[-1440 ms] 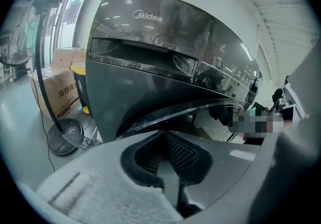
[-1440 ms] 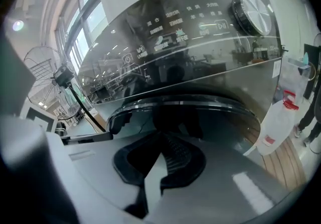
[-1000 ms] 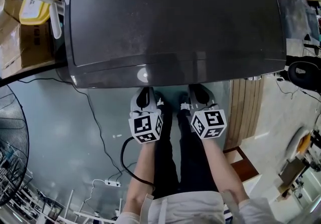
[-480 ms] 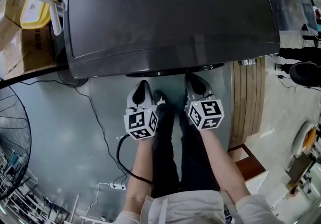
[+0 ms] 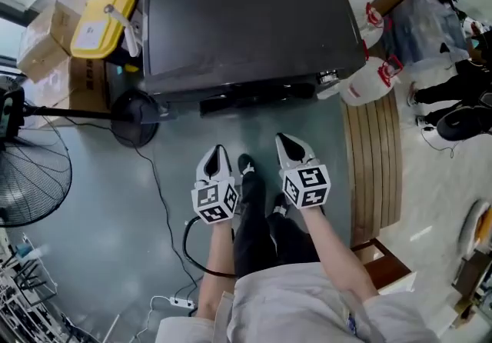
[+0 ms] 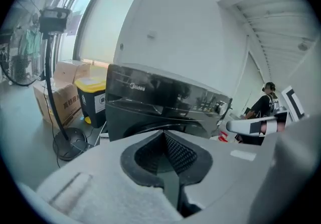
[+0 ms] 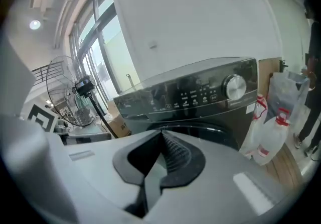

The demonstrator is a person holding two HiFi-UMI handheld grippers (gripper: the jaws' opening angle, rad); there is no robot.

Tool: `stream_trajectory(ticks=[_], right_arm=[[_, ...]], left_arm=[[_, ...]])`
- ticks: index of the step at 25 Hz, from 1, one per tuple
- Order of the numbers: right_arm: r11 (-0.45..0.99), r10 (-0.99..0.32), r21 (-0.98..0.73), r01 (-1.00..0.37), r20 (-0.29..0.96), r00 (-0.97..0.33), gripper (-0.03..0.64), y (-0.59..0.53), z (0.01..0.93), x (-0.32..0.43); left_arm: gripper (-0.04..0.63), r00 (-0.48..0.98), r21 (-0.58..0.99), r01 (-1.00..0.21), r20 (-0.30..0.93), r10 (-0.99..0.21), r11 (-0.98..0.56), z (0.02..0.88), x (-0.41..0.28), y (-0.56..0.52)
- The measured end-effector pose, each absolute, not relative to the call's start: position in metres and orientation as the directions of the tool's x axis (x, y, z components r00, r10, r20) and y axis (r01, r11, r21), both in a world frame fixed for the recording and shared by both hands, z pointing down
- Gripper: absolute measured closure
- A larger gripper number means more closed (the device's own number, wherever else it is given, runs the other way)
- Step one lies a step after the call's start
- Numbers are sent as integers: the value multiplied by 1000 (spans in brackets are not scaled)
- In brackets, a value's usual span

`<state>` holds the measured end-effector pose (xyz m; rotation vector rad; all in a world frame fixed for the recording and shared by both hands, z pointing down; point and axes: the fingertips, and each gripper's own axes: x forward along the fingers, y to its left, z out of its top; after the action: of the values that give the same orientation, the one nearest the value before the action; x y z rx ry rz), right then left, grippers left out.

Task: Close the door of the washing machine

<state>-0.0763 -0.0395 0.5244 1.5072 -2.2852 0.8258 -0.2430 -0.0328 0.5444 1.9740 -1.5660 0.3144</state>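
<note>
The dark washing machine (image 5: 246,18) stands ahead of me, seen from above in the head view. Its glossy front (image 6: 160,102) fills the middle of the left gripper view. In the right gripper view its control panel and silver knob (image 7: 234,86) show, with the top arc of the round door (image 7: 205,132) below, seemingly flat against the front. My left gripper (image 5: 217,151) and right gripper (image 5: 283,138) hang side by side over the floor, well short of the machine. Both are shut with nothing between the jaws, as also seen close up on the left gripper (image 6: 164,136) and right gripper (image 7: 161,135).
Left of the machine stand a yellow-lidded bin (image 5: 104,22), cardboard boxes (image 5: 50,41) and a floor fan (image 5: 31,172) with its round base (image 5: 134,118). White jugs (image 5: 365,80) and wooden slats (image 5: 373,164) lie to the right. A black cable (image 5: 165,203) crosses the floor.
Both grippers have pulled back from the machine's front and risen. The head view has lifted too, so the whole machine top now shows from farther off.
</note>
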Motion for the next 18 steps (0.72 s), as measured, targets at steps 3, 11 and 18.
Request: stream_trajectory(ticks=[3,11,18], right_arm=[[292,-750,-318,-902,509,-422,614,-8,497,-57],[330,-742,-317,-889,494,-452,614,65,445,-45],[349,-723,-327,-878,503,-474,614,106,429,-38]], left_arm=[[591,287,290,-945,508,-812,-152,503,-223,-8],[591,299,254,-948,487,-821,-195,432,-206,62],[591,310,212,-949,508,-804,-232,416,-192,108]])
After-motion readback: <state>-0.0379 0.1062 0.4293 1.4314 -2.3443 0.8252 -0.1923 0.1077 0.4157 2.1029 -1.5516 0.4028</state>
